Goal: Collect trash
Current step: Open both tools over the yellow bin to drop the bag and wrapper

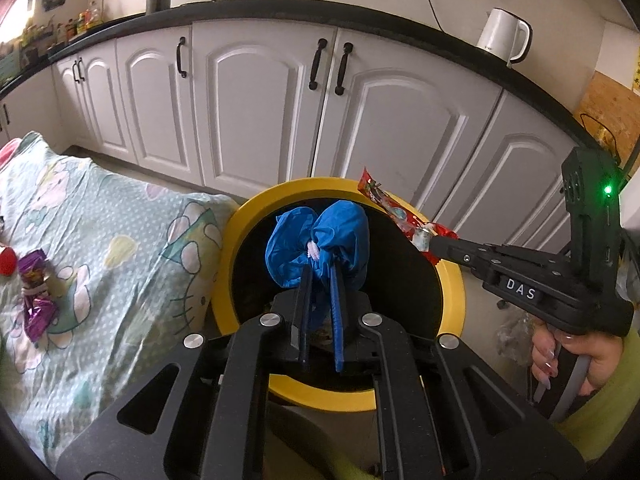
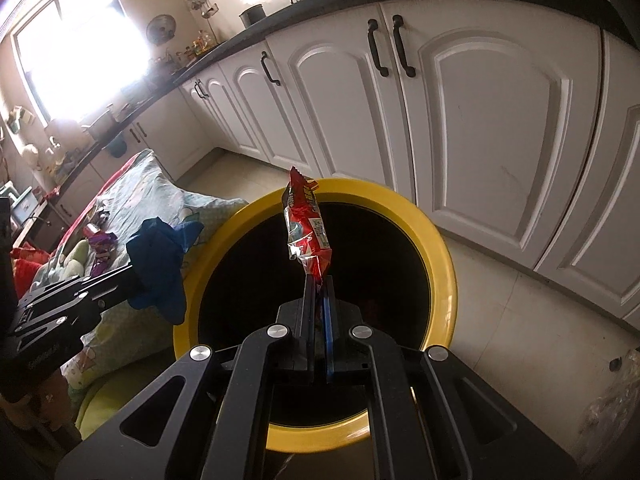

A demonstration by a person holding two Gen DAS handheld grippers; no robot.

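Note:
A round bin with a yellow rim [image 1: 452, 280] [image 2: 444, 280] and a dark inside stands on the floor by the white cabinets. My left gripper [image 1: 320, 266] [image 2: 138, 280] is shut on a crumpled blue plastic piece [image 1: 320, 236] [image 2: 160, 268], held over the bin's opening in the left wrist view. My right gripper [image 2: 318, 278] [image 1: 434, 246] is shut on a red snack wrapper [image 2: 306, 228] [image 1: 394, 208] that stands up over the bin's mouth. A hand [image 1: 576, 360] grips the right tool's handle.
A table with a pale cartoon-print cloth [image 1: 100, 240] [image 2: 160, 188] lies left of the bin, with a purple wrapper [image 1: 36, 292] [image 2: 100, 248] and a red item [image 1: 8, 262] on it. White cabinet doors [image 1: 260, 100] run behind. A white kettle [image 1: 504, 36] sits on the dark counter.

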